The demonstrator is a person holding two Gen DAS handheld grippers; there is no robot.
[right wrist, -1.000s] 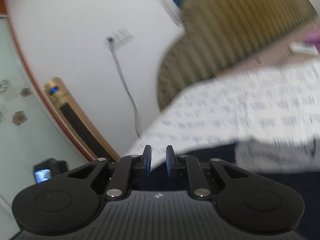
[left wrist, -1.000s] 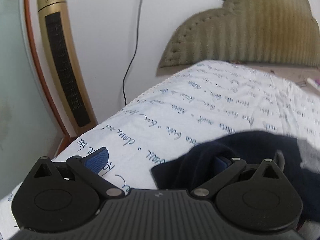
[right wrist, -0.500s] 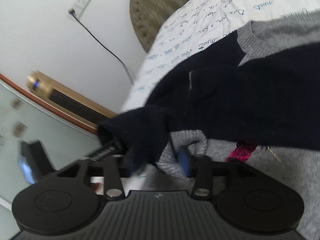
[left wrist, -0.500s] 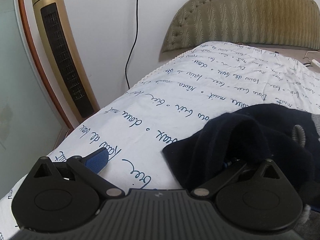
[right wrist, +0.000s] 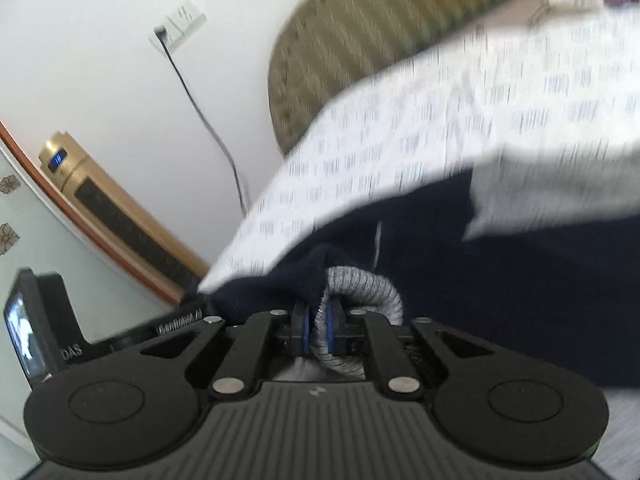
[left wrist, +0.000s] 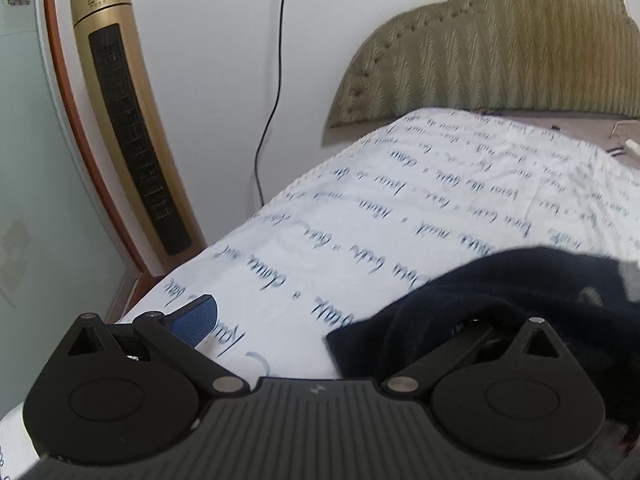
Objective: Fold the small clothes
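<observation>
A small navy and grey knit sweater (left wrist: 500, 292) lies on the bed's white sheet with blue script (left wrist: 400, 216). My left gripper (left wrist: 332, 320) is open wide; its left blue pad (left wrist: 192, 318) rests over the sheet, and the right finger is hidden under the navy fabric. In the right wrist view the sweater (right wrist: 520, 280) fills the lower right. My right gripper (right wrist: 316, 326) is shut on the sweater's grey ribbed cuff (right wrist: 360, 284), with navy sleeve fabric draped beside it.
A gold tower fan (left wrist: 124, 128) stands at the left by the wall, with a black cable (left wrist: 276, 80) hanging beside it. A padded olive headboard (left wrist: 500, 48) is at the back. A small device with a screen (right wrist: 28, 328) sits at the left.
My right gripper has closed on the grey cuff and swung up, its view blurred. My left gripper stayed open, and the navy fabric now covers its right finger.
</observation>
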